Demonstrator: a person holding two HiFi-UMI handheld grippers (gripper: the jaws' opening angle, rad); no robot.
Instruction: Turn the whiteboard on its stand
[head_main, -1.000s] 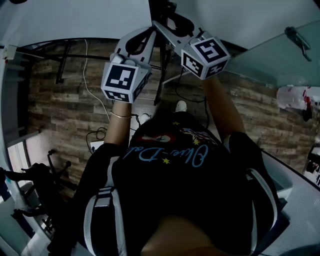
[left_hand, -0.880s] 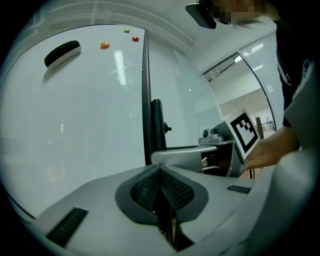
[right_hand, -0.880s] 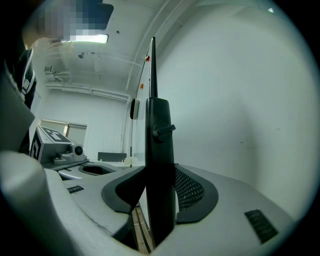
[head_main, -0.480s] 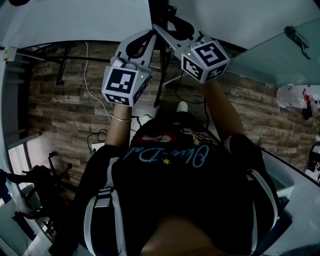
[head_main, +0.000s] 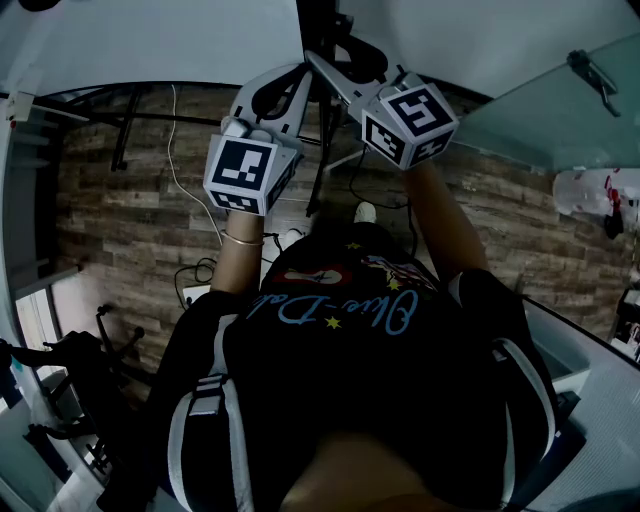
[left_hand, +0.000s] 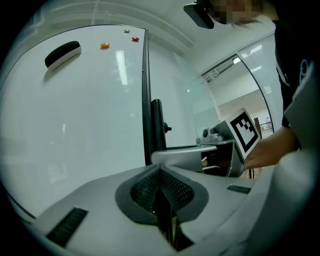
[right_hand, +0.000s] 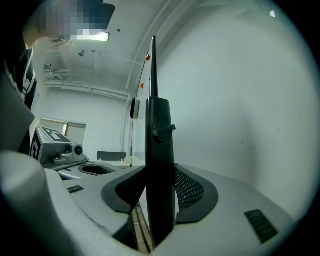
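Two grippers closed: left gripper (left_hand: 161, 187) pinches whiteboard (left_hand: 75, 115) edge, right gripper (right_hand: 161, 197) clamps black stand post (right_hand: 159, 145); shirt (head_main: 340, 330) script unreadable.

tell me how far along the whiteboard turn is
Done: reaching and gripping. In hand: the left gripper looks shut on the black edge of the whiteboard, and the right gripper is shut on the stand post. Left: the turn itself; the whiteboard seems in line with the post, so the swing appears not yet begun.
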